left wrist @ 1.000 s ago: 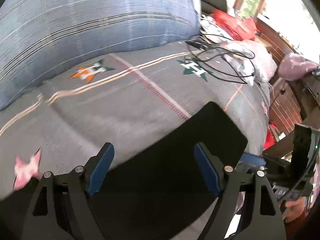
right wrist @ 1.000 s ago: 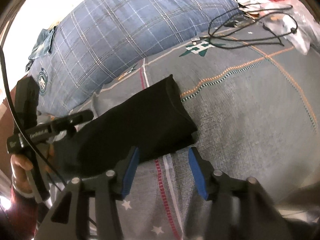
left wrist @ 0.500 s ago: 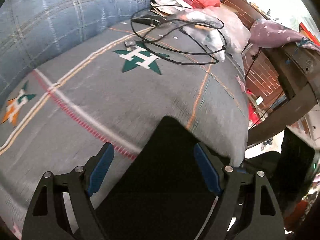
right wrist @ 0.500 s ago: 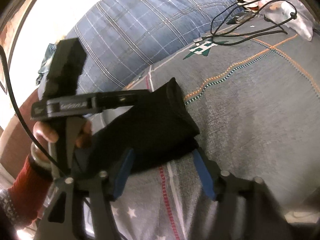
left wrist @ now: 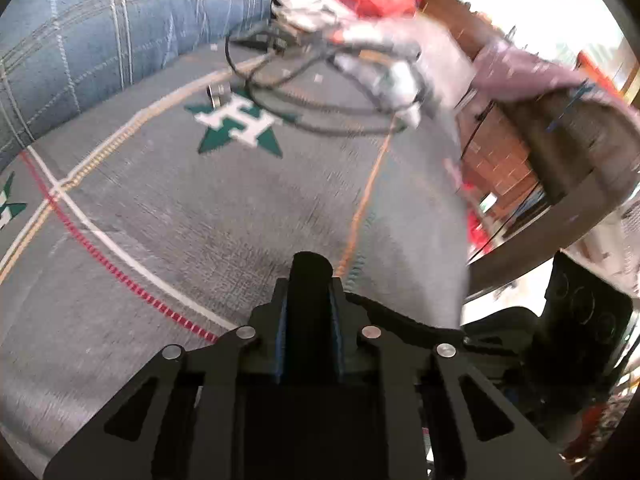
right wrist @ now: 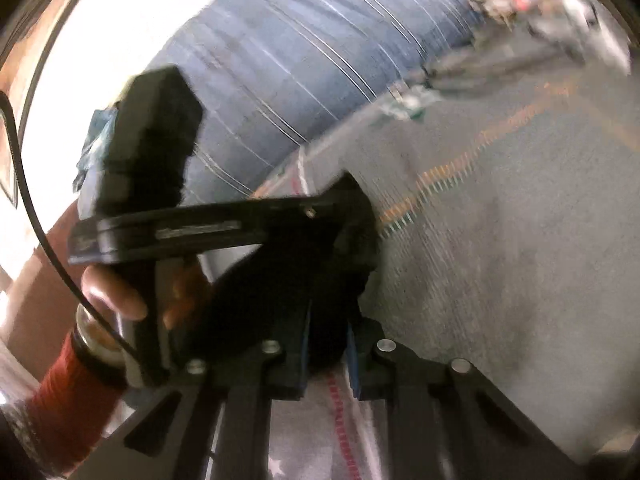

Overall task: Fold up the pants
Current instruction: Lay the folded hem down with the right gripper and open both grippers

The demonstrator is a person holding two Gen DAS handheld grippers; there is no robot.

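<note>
2 grippers, both clamped on black pants. Left gripper (left wrist: 311,308) pinches bunched fold, fabric poking up at 12 o'clock between fingers. Right gripper (right wrist: 327,344) squeezes pants (right wrist: 280,280) edge, bulk spreading toward 10 o'clock. Pants lifted over grey bedspread (left wrist: 200,220). Black cable (left wrist: 320,120) lies at 12 o'clock, blue plaid pillow (right wrist: 280,60) behind.
</note>
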